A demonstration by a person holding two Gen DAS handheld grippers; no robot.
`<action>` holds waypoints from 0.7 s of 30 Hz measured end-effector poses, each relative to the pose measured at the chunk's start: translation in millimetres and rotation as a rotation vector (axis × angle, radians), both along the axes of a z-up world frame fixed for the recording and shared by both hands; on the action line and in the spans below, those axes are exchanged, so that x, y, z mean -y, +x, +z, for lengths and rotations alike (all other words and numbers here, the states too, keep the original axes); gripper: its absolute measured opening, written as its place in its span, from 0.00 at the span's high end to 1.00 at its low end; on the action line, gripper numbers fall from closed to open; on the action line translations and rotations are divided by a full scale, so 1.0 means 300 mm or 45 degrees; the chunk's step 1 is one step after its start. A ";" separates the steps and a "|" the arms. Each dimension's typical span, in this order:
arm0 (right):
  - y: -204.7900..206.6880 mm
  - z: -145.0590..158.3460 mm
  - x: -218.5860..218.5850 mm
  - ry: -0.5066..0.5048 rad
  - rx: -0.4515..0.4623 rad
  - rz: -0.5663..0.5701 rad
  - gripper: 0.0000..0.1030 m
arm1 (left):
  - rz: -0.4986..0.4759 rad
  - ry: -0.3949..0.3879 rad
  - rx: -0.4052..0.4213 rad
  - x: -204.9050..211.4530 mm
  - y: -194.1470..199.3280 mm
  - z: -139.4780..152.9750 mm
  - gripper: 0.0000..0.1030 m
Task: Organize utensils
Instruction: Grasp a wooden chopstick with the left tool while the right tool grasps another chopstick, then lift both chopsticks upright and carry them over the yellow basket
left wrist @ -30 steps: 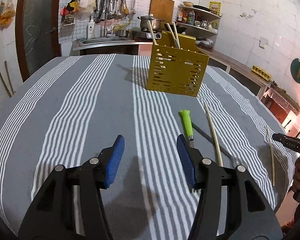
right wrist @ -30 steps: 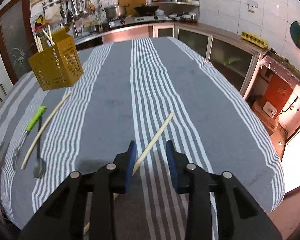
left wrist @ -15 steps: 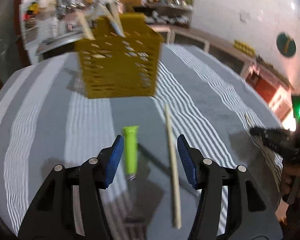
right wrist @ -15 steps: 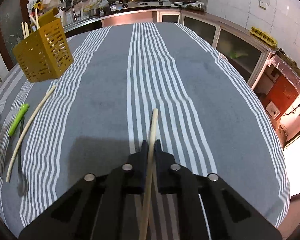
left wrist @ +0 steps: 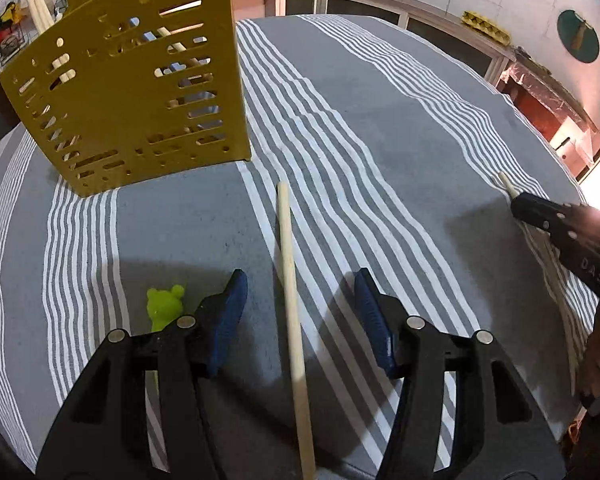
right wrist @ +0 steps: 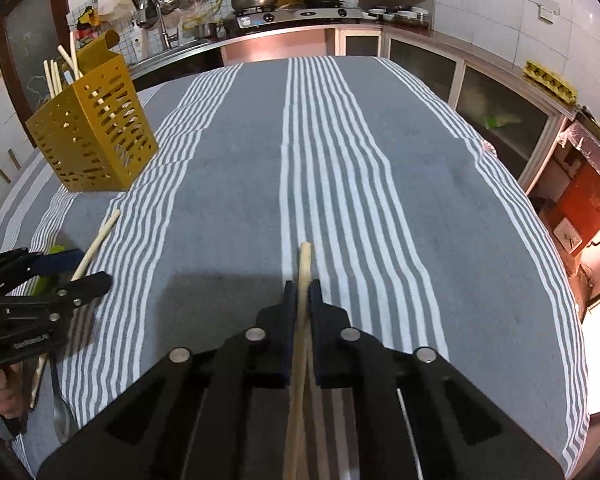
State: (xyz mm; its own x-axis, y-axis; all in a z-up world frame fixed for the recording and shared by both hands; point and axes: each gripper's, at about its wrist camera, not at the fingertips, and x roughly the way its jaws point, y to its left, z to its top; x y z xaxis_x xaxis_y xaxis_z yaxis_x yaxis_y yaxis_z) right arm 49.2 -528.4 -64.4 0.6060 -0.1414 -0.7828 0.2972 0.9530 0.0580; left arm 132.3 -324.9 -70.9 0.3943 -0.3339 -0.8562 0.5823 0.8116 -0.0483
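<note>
A yellow perforated utensil holder [left wrist: 140,92] [right wrist: 96,136] with several chopsticks in it stands on the striped tablecloth. My left gripper [left wrist: 300,280] [right wrist: 90,270] hangs over a wooden chopstick [left wrist: 286,240] [right wrist: 100,236] that lies between its blue pads. The jaws are closing and the pads are still clear of the stick. A green-handled utensil [left wrist: 165,307] lies just outside the left finger. My right gripper [right wrist: 303,286] [left wrist: 516,204] is shut on a second chopstick [right wrist: 305,260], whose tip sticks out ahead of the fingers.
A metal spoon [right wrist: 62,420] lies near the table's front left edge, beside the person's hand. The grey striped cloth [right wrist: 380,184] covers the round table. Kitchen counters, a stove and cabinets stand beyond the far and right edges.
My left gripper moved toward the holder and now straddles the chopstick, with the green handle outside its left finger. My right gripper closed on the other chopstick, which now lines up with its fingers.
</note>
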 end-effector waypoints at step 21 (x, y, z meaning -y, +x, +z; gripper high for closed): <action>-0.119 0.386 -0.218 0.061 0.566 0.210 0.94 | 0.049 -0.450 0.339 -0.232 -0.077 0.414 0.96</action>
State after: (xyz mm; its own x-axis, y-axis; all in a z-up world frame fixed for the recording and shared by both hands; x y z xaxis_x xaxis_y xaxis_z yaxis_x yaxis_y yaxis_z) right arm 13.3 -462.9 51.3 0.8949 0.0146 -0.4460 0.0787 0.9786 0.1900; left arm 109.1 -255.4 53.2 0.6034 -0.5689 -0.5588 0.5819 0.7933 -0.1793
